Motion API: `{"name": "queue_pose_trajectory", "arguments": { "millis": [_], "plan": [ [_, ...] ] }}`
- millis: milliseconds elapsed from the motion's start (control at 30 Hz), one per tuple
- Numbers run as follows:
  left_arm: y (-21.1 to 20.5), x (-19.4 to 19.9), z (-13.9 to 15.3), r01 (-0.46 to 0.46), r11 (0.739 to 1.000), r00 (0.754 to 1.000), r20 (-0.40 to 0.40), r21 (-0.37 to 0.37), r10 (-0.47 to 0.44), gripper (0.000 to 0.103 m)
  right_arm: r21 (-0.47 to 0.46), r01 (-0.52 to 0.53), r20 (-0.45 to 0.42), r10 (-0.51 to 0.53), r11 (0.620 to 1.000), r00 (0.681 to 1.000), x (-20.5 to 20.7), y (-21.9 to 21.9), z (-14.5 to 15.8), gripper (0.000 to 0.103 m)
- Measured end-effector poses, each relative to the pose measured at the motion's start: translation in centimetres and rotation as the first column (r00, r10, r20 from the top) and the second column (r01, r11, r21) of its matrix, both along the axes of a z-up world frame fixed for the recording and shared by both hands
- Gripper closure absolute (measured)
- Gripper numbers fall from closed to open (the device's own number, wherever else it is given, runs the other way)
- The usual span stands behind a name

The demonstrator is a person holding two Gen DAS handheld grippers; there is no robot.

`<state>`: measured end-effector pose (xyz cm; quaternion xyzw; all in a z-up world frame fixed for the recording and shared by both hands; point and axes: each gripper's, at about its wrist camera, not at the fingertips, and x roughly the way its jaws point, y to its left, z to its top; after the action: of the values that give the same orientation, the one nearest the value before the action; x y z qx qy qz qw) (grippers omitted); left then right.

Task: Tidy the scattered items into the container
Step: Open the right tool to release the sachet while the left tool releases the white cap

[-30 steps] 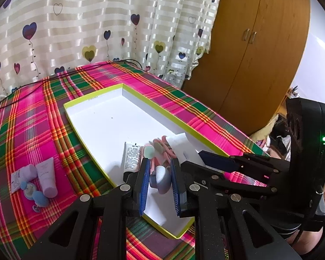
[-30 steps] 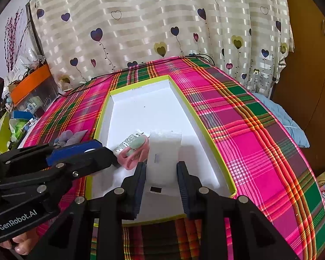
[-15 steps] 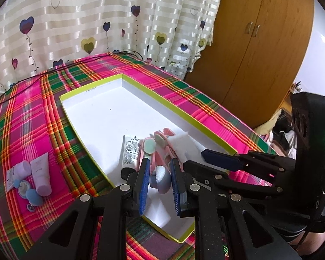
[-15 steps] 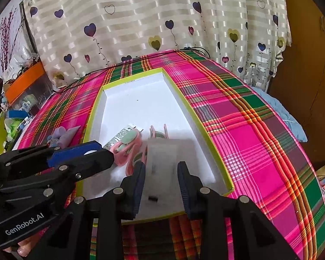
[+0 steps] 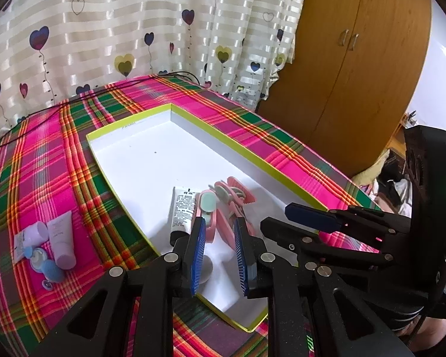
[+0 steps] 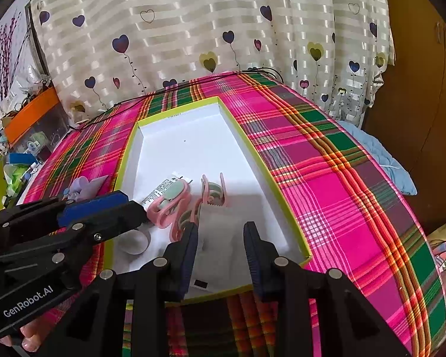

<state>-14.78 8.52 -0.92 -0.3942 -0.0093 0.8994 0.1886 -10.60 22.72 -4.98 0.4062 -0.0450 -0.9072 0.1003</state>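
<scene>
Hovering low in the frame of each wrist view, both sets of tongs stand spread over the near end of the white box (image 5: 151, 160), and neither holds anything. The left tongs (image 5: 220, 253) have their blue pads parted with only the box floor between them; the right tongs (image 6: 221, 255) gape wider above a pale white packet (image 6: 220, 244) that lies flat in the box's near corner.

Just beyond the tips, in the middle of the left view, a small heap rests inside the box: a white tube (image 5: 183, 208) with a dark cap, lying lengthwise, and touching its right side a cluster of pink clips (image 5: 223, 205) with mint-green pads. A greyish rounded thing sits at the near wall behind the left pads, too hidden to name.

At the lower left of the left view, out on the plaid tabletop (image 5: 44, 154) and well apart from the box, a group of items lies outside it: a lilac tube (image 5: 61, 239), a lavender capped bottle (image 5: 34, 232) beside it, and small blue round pieces (image 5: 46, 263) touching both.

These look light and cheap to lift. The lilac tube is likely soft and will dent, so a hold across its middle, or at the stiffer cap end, seems safest. The bottle is probably hard and smooth and may slip, so it wants a grip square across its body. The blue pieces are small and could roll or pop from the pads.

The far half of the box is bare white.
</scene>
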Motion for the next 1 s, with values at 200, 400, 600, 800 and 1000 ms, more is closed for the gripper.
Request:
{"name": "queue_pose_trajectory", "arguments": {
  "millis": [200, 400, 600, 800, 1000],
  "plan": [
    [-0.3, 0.4, 0.5, -0.012, 1.000, 1.000, -0.011, 0.000, 0.012, 0.082, 0.006, -0.002, -0.011, 0.002, 1.000, 1.000, 0.3, -0.2, 0.6, 0.071],
    [-1.0, 1.0, 1.0, -0.021, 1.000, 1.000, -0.021, 0.018, 0.022, 0.082, 0.013, -0.004, -0.020, 0.004, 1.000, 1.000, 0.7, -0.5, 1.2, 0.071],
    [-1.8, 1.6, 1.4, -0.039, 0.999, 0.999, -0.031, 0.023, 0.040, 0.082, 0.018, -0.017, -0.032, 0.018, 1.000, 0.999, 1.2, -1.2, 1.8, 0.071],
    [-2.6, 2.4, 1.8, -0.059, 0.998, 0.997, -0.041, 0.029, 0.060, 0.082, 0.023, -0.023, -0.045, 0.024, 0.999, 0.999, 1.9, -1.6, 2.3, 0.071],
    [-3.2, 3.2, 2.1, -0.084, 0.996, 0.995, -0.045, 0.023, 0.085, 0.082, 0.026, -0.036, -0.056, 0.038, 0.999, 0.998, 2.7, -2.1, 2.8, 0.071]
  ]
}}
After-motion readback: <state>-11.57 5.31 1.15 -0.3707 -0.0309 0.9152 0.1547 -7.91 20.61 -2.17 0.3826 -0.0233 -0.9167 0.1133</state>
